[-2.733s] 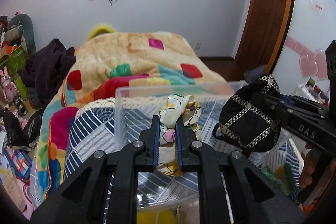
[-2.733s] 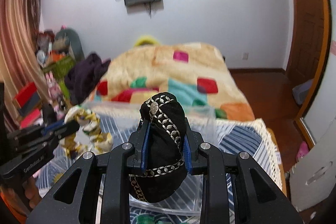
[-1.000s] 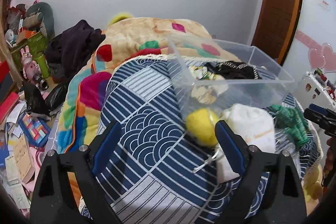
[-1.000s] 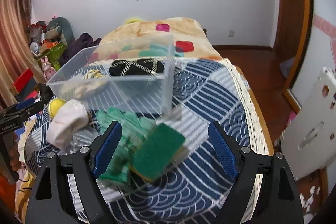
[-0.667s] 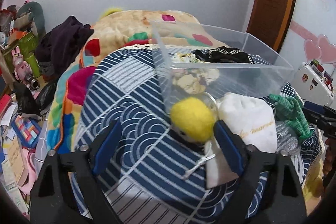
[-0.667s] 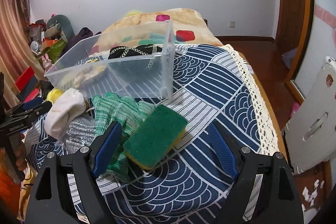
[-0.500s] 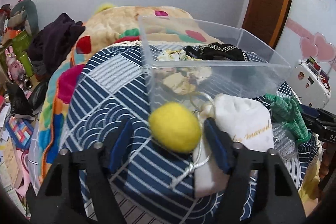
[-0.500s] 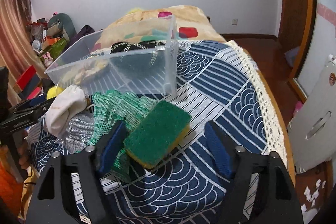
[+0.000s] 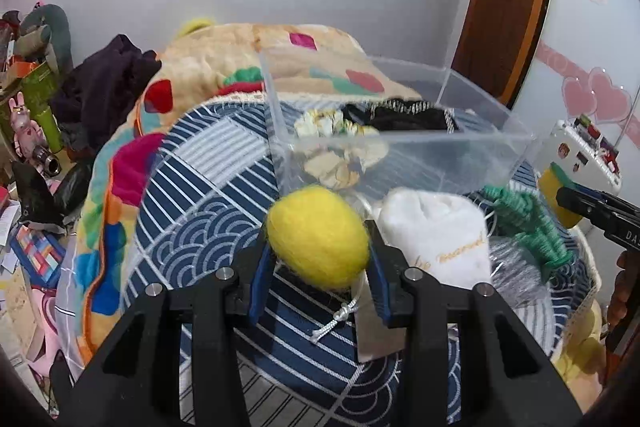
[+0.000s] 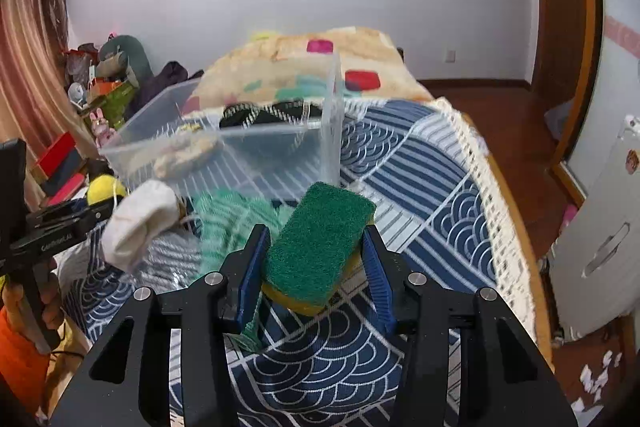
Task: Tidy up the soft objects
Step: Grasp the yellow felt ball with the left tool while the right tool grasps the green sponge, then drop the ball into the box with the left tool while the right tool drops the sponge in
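Bed [image 9: 320, 39]: behind the desk, under a patchwork blanket of coloured squares.
Desk [image 10: 420, 163]: covered by a blue and white wave-pattern cloth; it carries the bin and the loose soft things.
Bin [image 10: 256, 155]: clear plastic, standing at the far side of the desk; a black trimmed cloth [image 9: 400, 117] and a patterned cloth [image 9: 336, 147] lie inside it.
Pouch [image 9: 436, 227]: white with gold lettering, on the desk just in front of the bin, touching the ball's right side.
Glove [image 10: 232, 223]: green knit, lying between the pouch and the sponge in the right wrist view, blurred.
Sponge [image 10: 320, 243]: green scrub face up, yellow underneath, near the bin's near corner, between the right fingers.
Ball [image 9: 318, 237]: yellow felt, in front of the bin's near wall, between the left fingers.
Left gripper [image 9: 318, 267]: fingers narrowed, blue pads against both sides of the ball.
Right gripper [image 10: 316, 267]: fingers at the sponge's two long sides; firm contact on the right side cannot be told.
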Demonstrator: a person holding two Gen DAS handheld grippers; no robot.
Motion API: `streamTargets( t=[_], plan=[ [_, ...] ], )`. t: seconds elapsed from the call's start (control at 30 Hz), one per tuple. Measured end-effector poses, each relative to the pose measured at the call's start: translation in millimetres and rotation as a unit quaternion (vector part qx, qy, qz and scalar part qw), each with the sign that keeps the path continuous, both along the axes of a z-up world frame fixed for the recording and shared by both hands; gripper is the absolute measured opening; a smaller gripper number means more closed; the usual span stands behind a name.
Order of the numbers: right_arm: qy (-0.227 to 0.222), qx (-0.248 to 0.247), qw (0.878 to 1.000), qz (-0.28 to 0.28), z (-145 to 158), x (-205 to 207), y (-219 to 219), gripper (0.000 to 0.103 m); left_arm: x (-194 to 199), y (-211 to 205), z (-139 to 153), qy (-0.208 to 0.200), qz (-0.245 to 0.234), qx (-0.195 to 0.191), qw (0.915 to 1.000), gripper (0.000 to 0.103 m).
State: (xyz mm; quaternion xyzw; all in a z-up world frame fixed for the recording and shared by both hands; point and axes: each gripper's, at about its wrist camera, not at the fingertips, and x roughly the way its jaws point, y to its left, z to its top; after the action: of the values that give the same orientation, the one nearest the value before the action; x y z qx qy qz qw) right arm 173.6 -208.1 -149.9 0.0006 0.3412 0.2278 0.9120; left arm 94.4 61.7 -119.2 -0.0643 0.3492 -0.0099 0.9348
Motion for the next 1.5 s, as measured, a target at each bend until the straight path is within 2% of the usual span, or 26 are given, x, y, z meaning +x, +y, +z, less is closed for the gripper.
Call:
streamTargets(
  t=[0.3, 0.6, 0.8, 1.17, 1.33, 1.43, 1.5],
  plan=[
    [-0.057, 0.018, 0.998, 0.013, 41.5, 4.7, 12.7, 0.044, -1.1, 2.7, 43.7, -0.052, -0.001, 0.004, 0.9986, 0.042],
    [-0.095, 0.038, 0.994, 0.04, 68.1, 24.2, 46.5, 0.044, 25.7, -1.8, 64.3, -0.074, -0.011, 0.011, 0.9971, 0.042],
    [-0.07, 0.049, 0.994, 0.072, 66.6, 50.2, 77.2, 0.044, 52.3, -5.7, 59.0, -0.057, -0.017, 0.011, 0.9981, 0.042],
    [-0.019, -0.003, 0.996, 0.092, 35.6, 80.5, 114.8, 0.044, 91.7, -15.4, 28.6, 0.004, -0.029, 0.006, 0.9996, 0.042],
    [0.001, -0.034, 0.995, 0.091, 23.1, 86.0, 119.6, 0.045, 97.1, -22.4, 26.9, 0.001, -0.02, 0.033, 0.9993, 0.042],
    [0.002, -0.042, 0.995, 0.086, 20.7, 86.1, 118.9, 0.046, 98.0, -21.9, 26.5, 0.004, -0.021, 0.031, 0.9993, 0.046],
    [0.006, -0.042, 0.995, 0.09, 21.9, 85.2, 117.1, 0.051, 98.3, -20.7, 26.7, 0.005, -0.022, 0.028, 0.9994, 0.047]
  ],
)
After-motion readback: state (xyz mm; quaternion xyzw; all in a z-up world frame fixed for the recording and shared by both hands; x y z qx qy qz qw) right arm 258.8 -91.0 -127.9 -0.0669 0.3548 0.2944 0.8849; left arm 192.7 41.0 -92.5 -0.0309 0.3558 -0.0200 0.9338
